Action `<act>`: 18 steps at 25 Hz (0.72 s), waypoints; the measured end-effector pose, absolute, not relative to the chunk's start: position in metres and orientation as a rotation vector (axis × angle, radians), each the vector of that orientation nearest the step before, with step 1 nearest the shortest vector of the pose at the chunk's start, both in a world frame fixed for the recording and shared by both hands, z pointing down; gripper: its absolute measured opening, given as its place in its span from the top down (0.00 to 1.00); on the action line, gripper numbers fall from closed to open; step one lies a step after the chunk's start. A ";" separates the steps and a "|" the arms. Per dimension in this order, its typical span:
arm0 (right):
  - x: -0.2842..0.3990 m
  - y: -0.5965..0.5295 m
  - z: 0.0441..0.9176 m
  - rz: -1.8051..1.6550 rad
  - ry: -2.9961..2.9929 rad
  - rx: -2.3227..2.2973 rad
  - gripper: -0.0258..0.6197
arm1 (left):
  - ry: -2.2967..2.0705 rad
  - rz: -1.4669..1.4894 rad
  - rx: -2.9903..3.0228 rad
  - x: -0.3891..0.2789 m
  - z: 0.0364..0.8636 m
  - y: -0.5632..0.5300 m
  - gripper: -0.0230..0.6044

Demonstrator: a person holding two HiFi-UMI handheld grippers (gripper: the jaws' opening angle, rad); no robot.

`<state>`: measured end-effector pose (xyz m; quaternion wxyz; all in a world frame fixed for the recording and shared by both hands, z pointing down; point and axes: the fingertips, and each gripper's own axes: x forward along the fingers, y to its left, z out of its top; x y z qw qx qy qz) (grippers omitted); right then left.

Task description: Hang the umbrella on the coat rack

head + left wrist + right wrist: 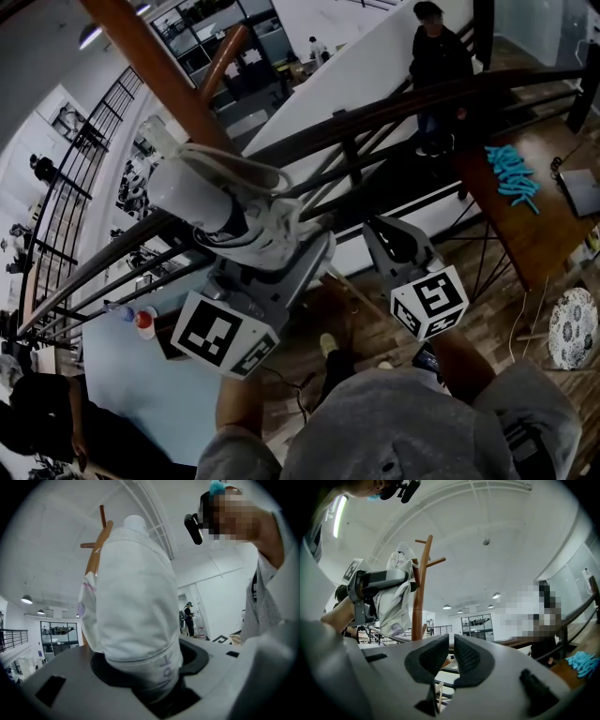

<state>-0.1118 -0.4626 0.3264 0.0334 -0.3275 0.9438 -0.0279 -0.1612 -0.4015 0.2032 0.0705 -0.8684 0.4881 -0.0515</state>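
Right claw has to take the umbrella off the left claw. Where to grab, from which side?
Best bet: grip the umbrella on the bundled section hanging below the left claw, bringing the right claw in level from its own side. It stands upright, its middle is clamped, and the coat rack crowds the top end.

On the brown tabletop (525, 234) (far right): a heap of turquoise pieces (512, 172) and a flat grey slab (581, 192). On the wooden floor (506, 319) beside it: a round patterned disc (573, 328), lying flat.
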 end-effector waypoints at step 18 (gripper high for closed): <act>-0.127 -0.454 0.337 -0.087 2.959 -0.967 0.89 | 1.717 -0.211 -2.599 -0.211 0.268 -0.399 0.57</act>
